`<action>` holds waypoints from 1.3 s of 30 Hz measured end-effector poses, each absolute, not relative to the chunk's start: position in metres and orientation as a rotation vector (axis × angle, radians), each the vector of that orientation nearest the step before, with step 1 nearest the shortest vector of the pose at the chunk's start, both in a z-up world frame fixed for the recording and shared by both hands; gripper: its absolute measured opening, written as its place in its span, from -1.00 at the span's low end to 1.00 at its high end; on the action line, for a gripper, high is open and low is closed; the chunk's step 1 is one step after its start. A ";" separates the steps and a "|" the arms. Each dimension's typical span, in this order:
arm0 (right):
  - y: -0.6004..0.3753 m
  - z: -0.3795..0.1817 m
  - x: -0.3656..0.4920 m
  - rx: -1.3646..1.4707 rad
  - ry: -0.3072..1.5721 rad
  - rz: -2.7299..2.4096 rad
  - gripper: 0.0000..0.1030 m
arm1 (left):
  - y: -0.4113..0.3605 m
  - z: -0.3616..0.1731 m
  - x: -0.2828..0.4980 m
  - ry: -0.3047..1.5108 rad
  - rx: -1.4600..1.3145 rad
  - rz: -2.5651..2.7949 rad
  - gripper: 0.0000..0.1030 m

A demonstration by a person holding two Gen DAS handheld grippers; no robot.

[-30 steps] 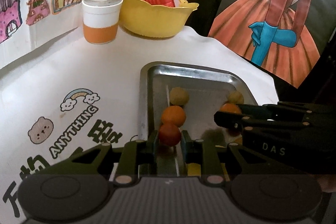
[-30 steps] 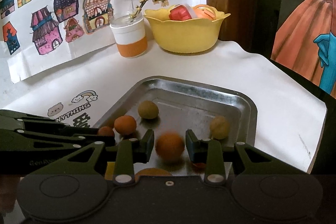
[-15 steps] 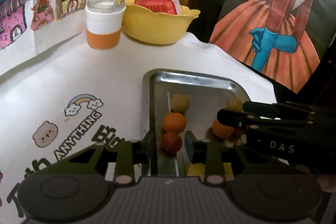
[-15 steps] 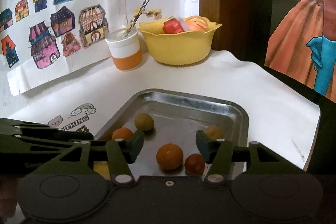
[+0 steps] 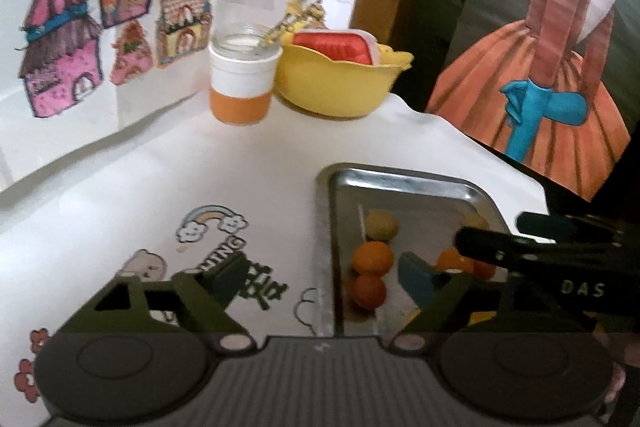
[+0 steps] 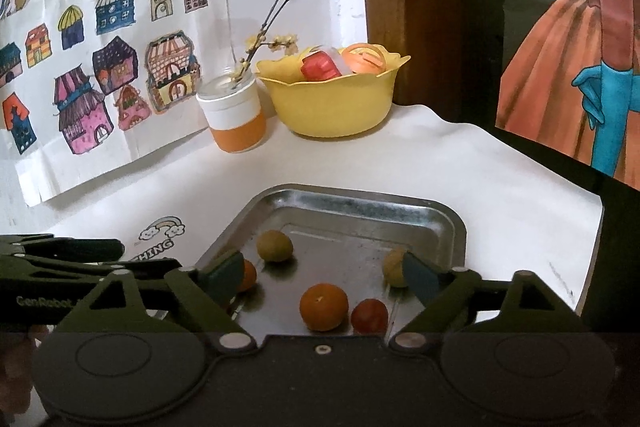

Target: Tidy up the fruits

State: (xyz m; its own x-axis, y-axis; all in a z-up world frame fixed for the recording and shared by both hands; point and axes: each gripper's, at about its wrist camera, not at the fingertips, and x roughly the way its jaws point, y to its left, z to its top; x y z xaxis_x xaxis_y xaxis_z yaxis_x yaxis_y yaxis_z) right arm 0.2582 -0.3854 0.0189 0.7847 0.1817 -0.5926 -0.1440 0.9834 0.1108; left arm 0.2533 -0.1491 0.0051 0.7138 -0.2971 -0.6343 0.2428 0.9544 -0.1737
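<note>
Tabletop (image 6: 360,163) draped in white cloth carries a shallow rectangular steel tray (image 6: 360,197) holding small round fruits. Left claw (image 5: 320,279) has just been opening and stands spread, pinching nothing — a dark red fruit (image 5: 368,291) and an orange one (image 5: 372,257) lie between its fingers, untouched. Right claw (image 6: 322,273) has likewise just been opening, spread and empty, around a round orange fruit (image 6: 324,307) and a small red fruit (image 6: 370,315).
</note>
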 end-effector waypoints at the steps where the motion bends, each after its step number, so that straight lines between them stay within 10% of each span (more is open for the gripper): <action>1: -0.386 0.019 0.257 0.068 0.641 0.171 0.79 | -0.148 0.006 0.252 0.708 -0.077 -0.290 0.81; 39: -0.367 0.052 0.126 0.229 0.510 -0.023 0.99 | -0.088 0.028 0.191 0.613 -0.142 -0.227 0.99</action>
State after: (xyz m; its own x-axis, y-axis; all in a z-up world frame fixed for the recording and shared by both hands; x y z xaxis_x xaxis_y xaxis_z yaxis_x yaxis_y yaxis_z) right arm 0.1264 -0.3667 0.0523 0.8728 0.0352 -0.4868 0.0788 0.9742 0.2116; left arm 0.1910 -0.0881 0.0275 0.7939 -0.2527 -0.5530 0.1691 0.9654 -0.1984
